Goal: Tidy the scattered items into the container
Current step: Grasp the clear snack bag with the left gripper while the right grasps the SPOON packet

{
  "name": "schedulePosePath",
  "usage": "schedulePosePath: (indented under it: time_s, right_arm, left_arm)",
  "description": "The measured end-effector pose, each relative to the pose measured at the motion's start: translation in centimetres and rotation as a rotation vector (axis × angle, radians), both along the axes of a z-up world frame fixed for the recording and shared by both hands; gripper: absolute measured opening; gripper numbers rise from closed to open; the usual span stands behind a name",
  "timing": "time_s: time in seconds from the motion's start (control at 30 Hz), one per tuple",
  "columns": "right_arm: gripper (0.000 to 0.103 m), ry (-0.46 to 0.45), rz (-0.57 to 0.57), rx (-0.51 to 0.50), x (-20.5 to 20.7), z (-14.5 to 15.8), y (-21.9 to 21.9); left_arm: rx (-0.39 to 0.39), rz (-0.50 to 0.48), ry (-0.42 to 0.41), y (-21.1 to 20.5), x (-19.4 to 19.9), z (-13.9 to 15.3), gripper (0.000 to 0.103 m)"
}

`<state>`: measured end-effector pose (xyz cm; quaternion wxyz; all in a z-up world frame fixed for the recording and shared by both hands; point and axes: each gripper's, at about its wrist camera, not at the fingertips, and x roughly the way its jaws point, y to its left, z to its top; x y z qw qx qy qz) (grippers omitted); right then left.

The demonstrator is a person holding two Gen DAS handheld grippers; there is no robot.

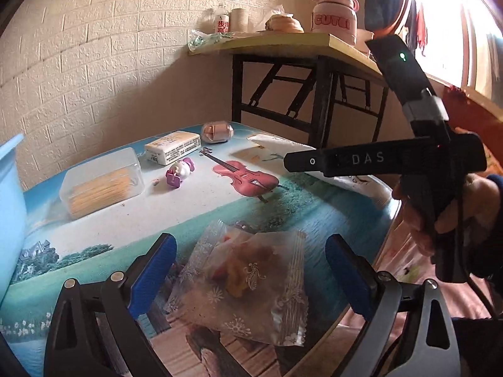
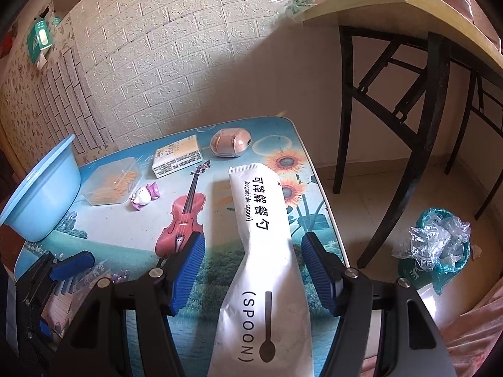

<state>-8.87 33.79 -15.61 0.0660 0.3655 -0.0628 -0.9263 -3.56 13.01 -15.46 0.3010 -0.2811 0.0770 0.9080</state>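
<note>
My left gripper (image 1: pixel 250 270) is open, its blue pads either side of a clear snack wrapper (image 1: pixel 248 282) lying on the picture-printed table (image 1: pixel 125 220). My right gripper (image 2: pixel 250 270) is open around a white paper spoon packet (image 2: pixel 264 251) that lies flat on the table (image 2: pixel 132 235). The light blue basin (image 2: pixel 41 188) stands at the table's left edge; its rim also shows in the left wrist view (image 1: pixel 9 188). A toothpick box (image 2: pixel 111 180), a small pink-purple toy (image 2: pixel 144 196), a white carton (image 2: pixel 177 157) and a pink case (image 2: pixel 231 143) lie further back.
A folding table (image 1: pixel 283 44) with a pink jar (image 1: pixel 334 15) and bottles stands behind. The brick wall is close at the back. A plastic-bag bin (image 2: pixel 440 245) sits on the floor to the right. The right gripper's body (image 1: pixel 408 157) hangs over the table's right side.
</note>
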Motion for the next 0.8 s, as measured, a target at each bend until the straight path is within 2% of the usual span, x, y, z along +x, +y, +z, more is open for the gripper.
schedulePosePath:
  time_s: [0.13,0.2,0.23,0.27,0.3,0.37,0.53,0.63,0.7,0.8]
  right_arm:
    - [0.067,0.035,0.013,0.038,0.3,-0.3,-0.5]
    - [0.059,0.061,0.022,0.058,0.6,-0.5,-0.7]
    - [0.056,0.078,0.027,0.072,0.8,-0.6,-0.9]
    - [0.051,0.091,0.029,0.083,0.9,-0.7,-1.0]
    - [0.048,0.101,0.032,0.092,1.0,-0.8,-1.1]
    - [0.046,0.118,0.035,0.103,1.1,-0.9,-1.1]
    - [0.037,0.148,0.037,0.103,1.3,-1.2,-1.1]
    - [0.029,0.150,0.037,0.098,1.4,-1.2,-1.1]
    - [0.025,0.152,0.031,0.088,1.5,-1.2,-0.9]
    - [0.019,0.149,0.019,0.063,1.5,-1.0,-0.5]
  left_arm:
    - [0.022,0.016,0.011,-0.2,0.1,-0.1,0.093]
    - [0.026,0.040,0.033,-0.4,0.2,-0.2,0.082]
    - [0.032,0.045,0.041,-0.5,0.4,-0.2,0.070]
    - [0.034,0.044,0.042,-0.5,0.3,-0.2,0.066]
    - [0.037,0.043,0.039,-0.6,0.3,-0.2,0.065]
    - [0.043,0.050,0.044,-0.7,0.3,-0.2,0.056]
    - [0.046,0.062,0.065,-0.8,0.7,-0.4,0.049]
    - [0.050,0.075,0.053,-1.0,0.3,-0.1,0.017]
    - [0.076,0.083,0.031,-1.5,0.1,0.0,0.015]
    - [0.075,0.082,0.034,-1.5,0.1,0.2,0.013]
